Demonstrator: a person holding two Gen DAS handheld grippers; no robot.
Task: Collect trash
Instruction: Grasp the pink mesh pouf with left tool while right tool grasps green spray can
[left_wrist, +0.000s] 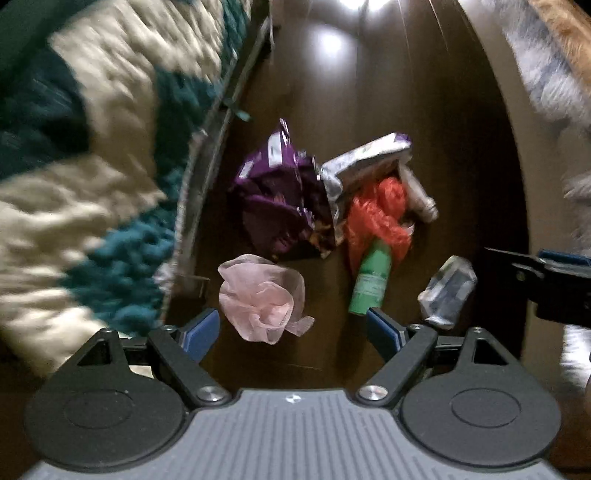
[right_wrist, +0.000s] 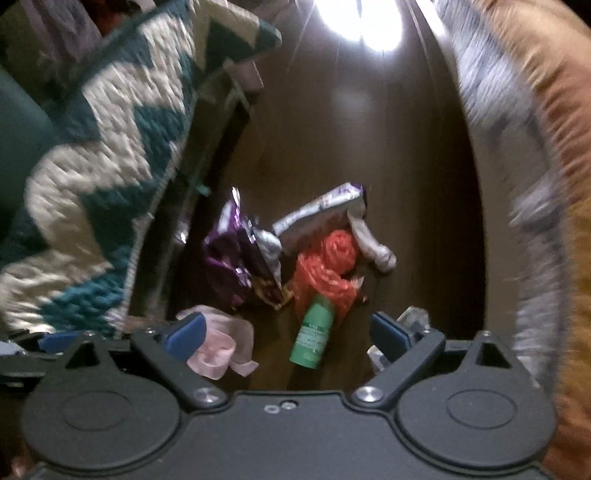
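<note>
Floorboards (left_wrist: 424, 110), dark and glossy, run between a teal-and-cream quilt (left_wrist: 92, 166) and a blurred pale rug (left_wrist: 546, 81). From the left wrist, trash lies mid-floor: purple wrapper (left_wrist: 277, 199), silver packet (left_wrist: 365, 158), orange bag (left_wrist: 380, 214), green bottle (left_wrist: 371, 282), pink plastic (left_wrist: 262, 299), clear wrapper (left_wrist: 448, 291). The left tool (left_wrist: 293, 328) stands apart, empty.

From the right wrist, lamp glare whitens the floor; the right tool (right_wrist: 288, 334) gapes empty over the bottle (right_wrist: 314, 339).

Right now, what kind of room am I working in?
Probably a bedroom or living room at floor level. A dark wooden floor runs between a teal-and-cream zigzag quilt hanging on the left and a fuzzy orange-and-white blanket on the right, with household litter such as a purple snack bag between them.
</note>
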